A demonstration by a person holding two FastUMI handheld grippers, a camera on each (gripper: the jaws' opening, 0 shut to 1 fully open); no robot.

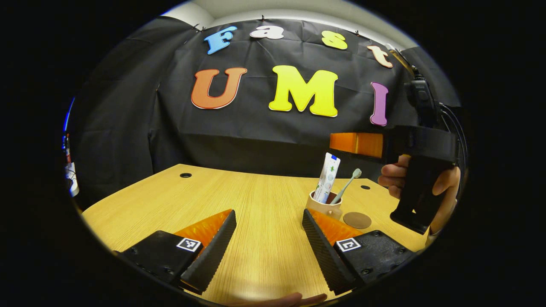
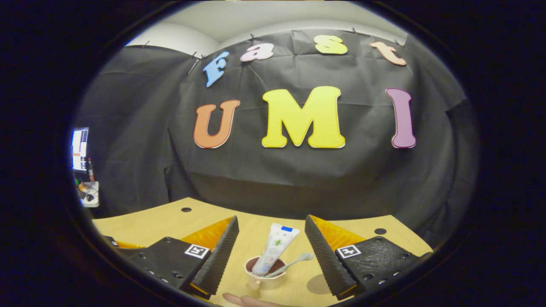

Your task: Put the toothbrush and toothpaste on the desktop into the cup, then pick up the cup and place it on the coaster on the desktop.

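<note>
Desktop point(image 1: 256, 204) carried the cup point(image 1: 326, 208), which stood just beside the round coaster point(image 1: 357, 220), not on it. Toothpaste tube point(image 1: 327, 177) and toothbrush point(image 1: 346, 185) both stood inside the cup, so the loading part appeared complete; the transfer to the coaster remained. Left gripper point(image 1: 268, 238) and right gripper point(image 2: 271, 249) were both spread wide, grasping nothing, the right one hovering above the cup.

In the right gripper view we lose the near side of the cup point(image 2: 264, 277) and coaster point(image 2: 318, 285) at the edge. The toothpaste point(image 2: 273, 249) and toothbrush point(image 2: 290, 264) ends sink inside the cup. Far left, a cluttered shelf point(image 2: 85, 192) seems too small to make out.
</note>
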